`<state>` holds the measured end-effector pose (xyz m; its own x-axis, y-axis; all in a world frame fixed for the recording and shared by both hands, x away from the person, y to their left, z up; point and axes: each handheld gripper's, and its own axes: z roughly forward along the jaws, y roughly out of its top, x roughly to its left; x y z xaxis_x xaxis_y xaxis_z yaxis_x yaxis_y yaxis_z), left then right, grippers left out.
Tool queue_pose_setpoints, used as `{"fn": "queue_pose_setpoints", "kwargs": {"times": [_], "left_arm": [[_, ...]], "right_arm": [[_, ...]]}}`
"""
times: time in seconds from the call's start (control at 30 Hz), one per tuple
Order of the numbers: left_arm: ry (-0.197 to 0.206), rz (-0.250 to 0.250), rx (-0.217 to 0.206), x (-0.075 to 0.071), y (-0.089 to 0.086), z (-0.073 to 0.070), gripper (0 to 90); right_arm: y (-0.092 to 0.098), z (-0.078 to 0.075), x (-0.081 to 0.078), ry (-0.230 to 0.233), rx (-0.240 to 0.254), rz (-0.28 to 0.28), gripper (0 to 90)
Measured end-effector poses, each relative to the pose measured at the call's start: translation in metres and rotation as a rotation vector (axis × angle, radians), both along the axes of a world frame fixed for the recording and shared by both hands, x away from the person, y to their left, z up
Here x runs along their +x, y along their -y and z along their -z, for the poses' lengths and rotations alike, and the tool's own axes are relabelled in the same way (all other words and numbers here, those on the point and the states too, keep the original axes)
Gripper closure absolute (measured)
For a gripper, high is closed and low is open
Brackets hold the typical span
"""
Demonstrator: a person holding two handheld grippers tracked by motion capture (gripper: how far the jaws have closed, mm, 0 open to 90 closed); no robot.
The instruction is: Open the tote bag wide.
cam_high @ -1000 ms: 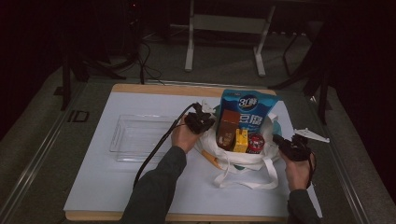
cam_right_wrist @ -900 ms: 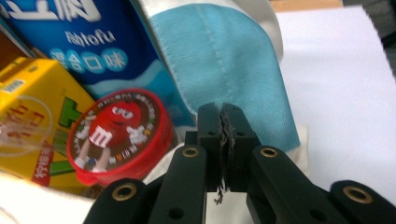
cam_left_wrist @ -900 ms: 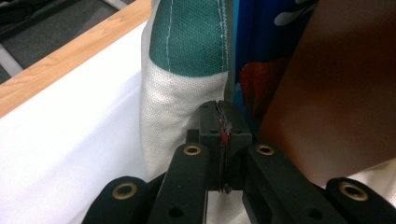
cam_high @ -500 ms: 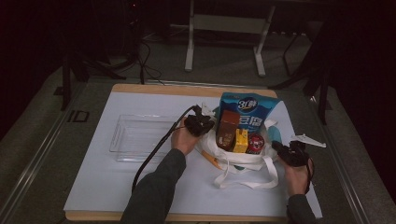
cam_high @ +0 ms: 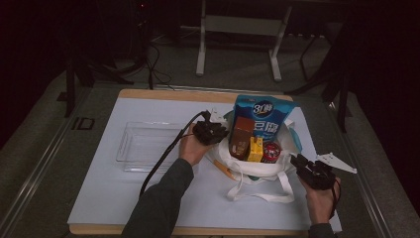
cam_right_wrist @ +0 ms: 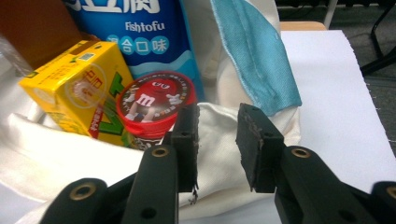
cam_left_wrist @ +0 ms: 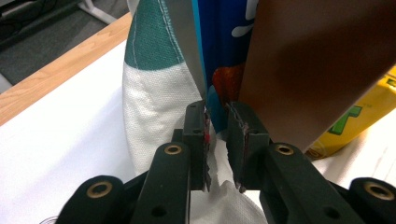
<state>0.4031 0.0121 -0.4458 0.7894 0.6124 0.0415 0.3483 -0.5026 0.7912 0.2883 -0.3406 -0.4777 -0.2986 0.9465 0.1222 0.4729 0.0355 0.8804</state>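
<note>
A white tote bag (cam_high: 257,171) stands mid-table holding a blue Fishtofu snack bag (cam_high: 265,116), a brown box (cam_high: 241,134), a yellow drink carton (cam_high: 255,148) and a red M&M's tub (cam_high: 271,152). My left gripper (cam_high: 223,135) is at the bag's left rim. Its jaws have just been opening and stand slightly apart (cam_left_wrist: 217,126), the white cloth (cam_left_wrist: 149,102) beside and under them, unpinched. My right gripper (cam_high: 298,162) is off the bag's right side. Its jaws have also just been opening and stand wide (cam_right_wrist: 217,126), facing the cloth with the tub (cam_right_wrist: 156,102) and carton (cam_right_wrist: 74,79) beyond.
A clear plastic tray (cam_high: 143,146) lies left of the bag. The bag's straps (cam_high: 262,193) loop toward the near edge, and an orange stick (cam_high: 223,171) lies by its base. The white mat (cam_high: 114,198) covers a wooden board. A metal stand (cam_high: 237,25) is behind the table.
Both grippers were shut on the bag's rim and now have their jaws apart. The right hand has drawn back a little from the bag toward the near edge.
</note>
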Motion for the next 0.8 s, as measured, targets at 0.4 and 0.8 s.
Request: {"fn": "queue_pose_setpoints", "kwargs": {"times": [0.4, 0.8], "left_arm": [[0.007, 0.037, -0.016, -0.006, -0.006, -0.008, 72.7], [0.002, 0.124, -0.098, -0.012, -0.018, -0.023, 65.8]], "right_arm": [[-0.020, 0.020, 0.006, -0.083, -0.044, -0.078, 83.9], [-0.020, 0.047, 0.015, -0.157, -0.063, -0.088, 85.2]]}}
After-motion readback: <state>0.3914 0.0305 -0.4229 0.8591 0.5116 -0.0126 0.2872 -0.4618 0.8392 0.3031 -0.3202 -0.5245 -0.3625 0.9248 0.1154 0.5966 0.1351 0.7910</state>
